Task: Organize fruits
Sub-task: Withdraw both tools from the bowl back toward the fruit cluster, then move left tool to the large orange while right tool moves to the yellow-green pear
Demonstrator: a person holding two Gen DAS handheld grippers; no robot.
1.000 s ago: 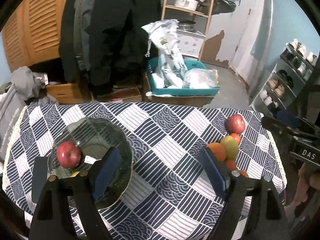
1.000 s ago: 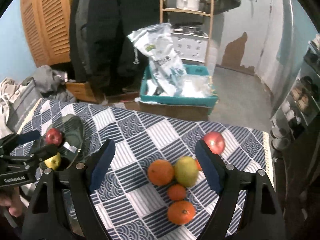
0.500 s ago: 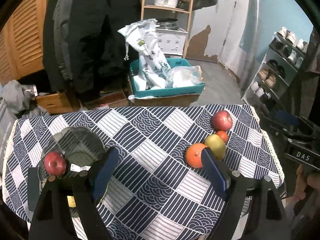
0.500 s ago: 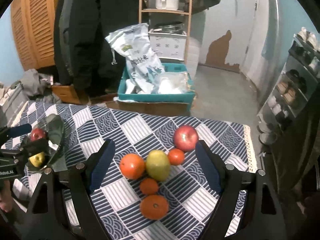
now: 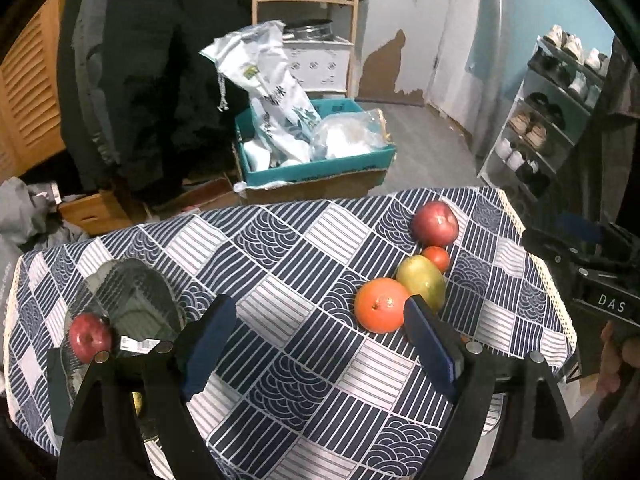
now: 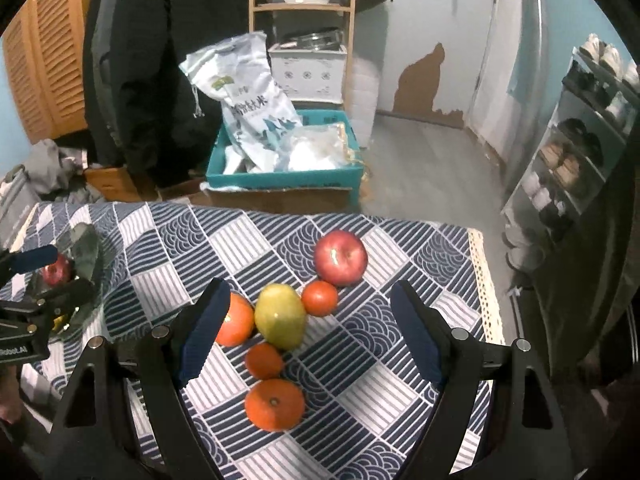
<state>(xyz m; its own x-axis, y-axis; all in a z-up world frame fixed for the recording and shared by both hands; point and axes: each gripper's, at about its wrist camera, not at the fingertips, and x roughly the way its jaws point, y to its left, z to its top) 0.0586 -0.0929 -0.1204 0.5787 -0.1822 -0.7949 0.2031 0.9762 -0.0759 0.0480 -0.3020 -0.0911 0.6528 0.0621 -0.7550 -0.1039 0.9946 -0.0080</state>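
Loose fruit lies on the checked cloth: a red apple [image 6: 341, 257], a tomato [image 6: 319, 298], a green-yellow mango [image 6: 280, 316], a big orange [image 6: 236, 320] partly behind my finger, a small tangerine [image 6: 264, 360] and another orange [image 6: 275, 404]. My right gripper [image 6: 310, 296] hovers open above this cluster, holding nothing. My left gripper [image 5: 318, 308] is open too and empty; the big orange [image 5: 382, 304] shows just inside its right finger. A glass plate [image 5: 132, 292] at the left holds a red apple [image 5: 90, 336]; a yellow fruit there is mostly hidden.
The table's lace-trimmed right edge [image 6: 482, 280] runs close to the fruit. Beyond the table a teal crate [image 6: 280, 178] with bags sits on a cardboard box. Dark coats [image 6: 152, 80], a wooden shelf [image 6: 300, 8] and a shoe rack [image 6: 580, 160] stand behind.
Both grippers have moved right across the table, away from the plate. The plate has slid toward the left edge of both views and the fruit cluster toward the middle.
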